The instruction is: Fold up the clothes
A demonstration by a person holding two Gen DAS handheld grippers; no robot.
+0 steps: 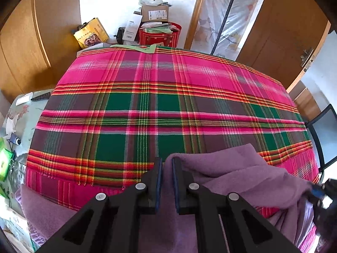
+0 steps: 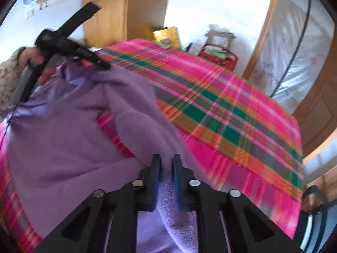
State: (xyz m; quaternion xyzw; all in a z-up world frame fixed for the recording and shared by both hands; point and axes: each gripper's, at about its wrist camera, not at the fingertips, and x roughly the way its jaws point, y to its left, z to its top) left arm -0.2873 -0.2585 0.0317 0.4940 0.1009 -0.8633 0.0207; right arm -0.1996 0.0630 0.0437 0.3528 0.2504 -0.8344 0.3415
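Note:
A purple fleece garment [image 1: 231, 168] lies bunched at the near edge of a table covered by a pink, green and red plaid cloth [image 1: 147, 105]. My left gripper [image 1: 167, 164] is shut on a fold of it, with fabric pinched between the blue pads. In the right wrist view the garment [image 2: 73, 126] hangs stretched between both grippers. My right gripper [image 2: 166, 160] is shut on another part of the fleece. The left gripper [image 2: 99, 62] shows there at upper left, held by a hand [image 2: 33, 59]. The right gripper [image 1: 320, 191] is a blur at the left view's right edge.
Beyond the table's far edge stand a red bag [image 1: 160, 34], a cardboard box [image 1: 154, 12] and a yellow bag [image 1: 91, 33]. Wooden doors [image 1: 284, 31] flank the wall. A dark chair [image 1: 324, 130] stands at the right. Clutter lies on a surface to the left [image 1: 12, 139].

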